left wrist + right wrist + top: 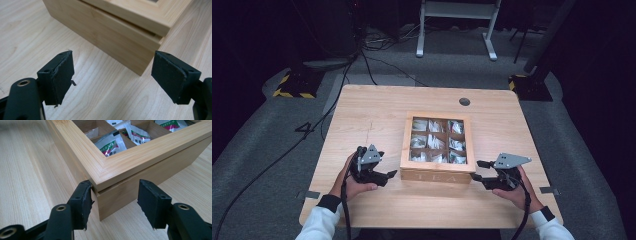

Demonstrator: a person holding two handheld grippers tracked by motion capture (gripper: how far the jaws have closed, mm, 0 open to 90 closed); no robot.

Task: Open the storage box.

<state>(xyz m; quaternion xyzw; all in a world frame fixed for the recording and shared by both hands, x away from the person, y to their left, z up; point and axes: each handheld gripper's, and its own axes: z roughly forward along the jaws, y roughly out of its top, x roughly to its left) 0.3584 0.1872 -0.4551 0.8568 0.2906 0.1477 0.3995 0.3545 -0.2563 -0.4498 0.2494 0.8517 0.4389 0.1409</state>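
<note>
1. A wooden tea box (438, 150) with a windowed lid sits near the middle of the wooden table (377, 107), its front panel lettered "TEA" facing the person at 6 o'clock.
2. Through the lid, a grid of compartments holds packaged tea bags (110, 145).
3. The left gripper (388, 175) is held at the box's 8 o'clock, just beside its front left corner. Its jaws stand wide apart with nothing between them; in the left gripper view the box corner (145, 50) lies ahead of the pads, apart from them.
4. The right gripper (479, 170) is at the box's 4 o'clock, at the front right corner. In the right gripper view its jaws straddle that corner (100, 192): one pad (83, 202) lies against the box side just under the lid's edge, the other pad (152, 202) stands clear of the front face, so the jaws are open and not clamped.
5. The lid sits on the base with a thin seam visible at that corner.
</note>
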